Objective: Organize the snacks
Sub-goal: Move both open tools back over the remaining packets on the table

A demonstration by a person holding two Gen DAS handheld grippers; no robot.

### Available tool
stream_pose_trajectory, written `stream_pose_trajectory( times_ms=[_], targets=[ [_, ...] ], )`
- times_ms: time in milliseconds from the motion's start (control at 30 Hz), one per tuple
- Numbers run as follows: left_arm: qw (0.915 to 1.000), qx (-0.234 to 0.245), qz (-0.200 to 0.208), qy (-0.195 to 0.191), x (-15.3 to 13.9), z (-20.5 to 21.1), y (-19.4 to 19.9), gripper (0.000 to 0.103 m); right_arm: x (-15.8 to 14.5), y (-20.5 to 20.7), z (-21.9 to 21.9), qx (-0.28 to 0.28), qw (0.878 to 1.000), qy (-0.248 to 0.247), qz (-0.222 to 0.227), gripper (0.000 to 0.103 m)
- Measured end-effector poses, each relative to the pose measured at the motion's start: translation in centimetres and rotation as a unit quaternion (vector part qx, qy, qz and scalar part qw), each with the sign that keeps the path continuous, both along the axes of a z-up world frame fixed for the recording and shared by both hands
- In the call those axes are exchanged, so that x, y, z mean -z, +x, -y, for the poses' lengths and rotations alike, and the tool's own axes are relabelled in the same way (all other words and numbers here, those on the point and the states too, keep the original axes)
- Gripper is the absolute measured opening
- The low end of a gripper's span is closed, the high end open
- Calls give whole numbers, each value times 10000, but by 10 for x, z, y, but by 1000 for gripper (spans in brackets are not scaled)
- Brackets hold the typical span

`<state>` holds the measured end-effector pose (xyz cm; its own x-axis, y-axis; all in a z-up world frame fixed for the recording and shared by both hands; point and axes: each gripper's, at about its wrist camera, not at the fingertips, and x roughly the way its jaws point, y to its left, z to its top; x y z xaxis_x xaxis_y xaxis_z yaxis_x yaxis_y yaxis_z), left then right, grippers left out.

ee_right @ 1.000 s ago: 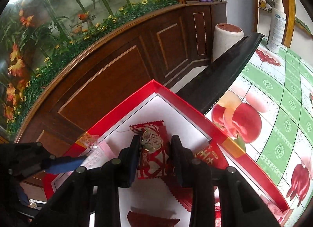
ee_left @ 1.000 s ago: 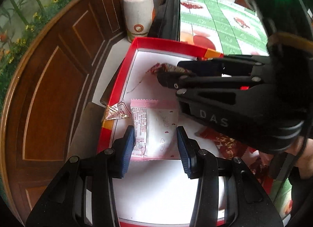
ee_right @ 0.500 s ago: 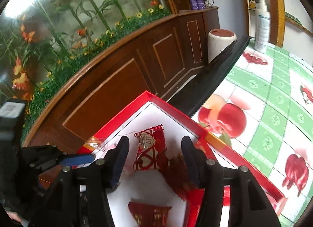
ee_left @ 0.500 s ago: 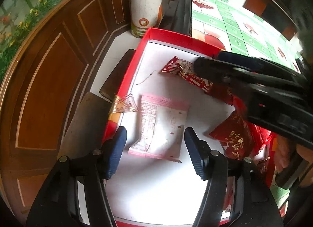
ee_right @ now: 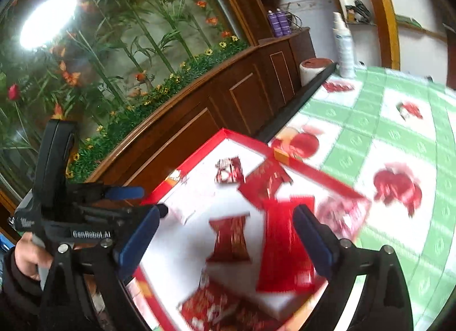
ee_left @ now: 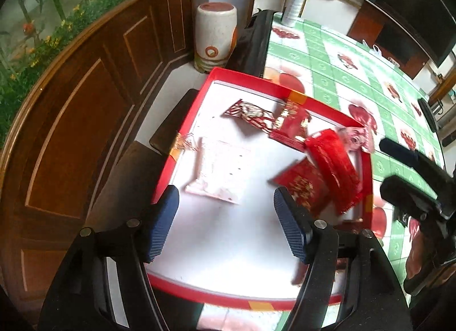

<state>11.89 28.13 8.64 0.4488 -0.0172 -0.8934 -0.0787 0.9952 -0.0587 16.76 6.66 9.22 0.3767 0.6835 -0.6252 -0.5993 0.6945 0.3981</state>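
Note:
A red-rimmed white tray (ee_left: 182,143) sits at the table's left end and holds several snack packets. A pink-white packet (ee_left: 221,171) lies near its left rim. A red-white candy (ee_left: 250,113) lies at the far side, beside dark red packets (ee_left: 293,127) and a bright red pouch (ee_left: 336,168). My left gripper (ee_left: 226,224) is open and empty above the tray's near part. My right gripper (ee_right: 225,241) is open and empty above the tray (ee_right: 248,138), over red packets (ee_right: 230,239); it also shows in the left wrist view (ee_left: 410,171).
A green-and-white fruit-print tablecloth (ee_left: 336,69) covers the table to the right. A white bottle (ee_left: 295,3) stands at the far end. A ceramic stool (ee_left: 215,37) and a wooden cabinet wall (ee_left: 85,97) stand to the left.
Both grippers opened, let go of their packets and pulled up and back from the tray. The pink-white packet and the red-white candy now lie free in the tray.

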Motion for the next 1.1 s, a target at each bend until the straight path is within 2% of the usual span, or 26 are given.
stream_pose_trajectory(
  times_ms=[300, 500, 633, 733, 933, 1100],
  targets=[
    [9991, 296, 285, -76, -21, 36, -30, 70, 9, -38, 63, 263, 9996, 36, -53, 97],
    [9982, 455, 307, -248, -19, 60, -46, 70, 18, -49, 96, 506, 9986, 69, -119, 97],
    [9971, 608, 343, -293, -16, 78, -58, 70, 21, -56, 114, 584, 9981, 55, -183, 98],
    [9952, 743, 352, -526, -8, 94, -69, 72, 22, -62, 126, 610, 9979, 57, -219, 102],
    [9889, 1051, 236, -1026, 13, 131, -85, 72, 19, -73, 156, 729, 9971, -69, -190, 102],
    [9831, 1376, 75, -1205, 30, 168, -90, 72, 19, -80, 192, 1086, 9937, -213, -191, 102]
  ],
)
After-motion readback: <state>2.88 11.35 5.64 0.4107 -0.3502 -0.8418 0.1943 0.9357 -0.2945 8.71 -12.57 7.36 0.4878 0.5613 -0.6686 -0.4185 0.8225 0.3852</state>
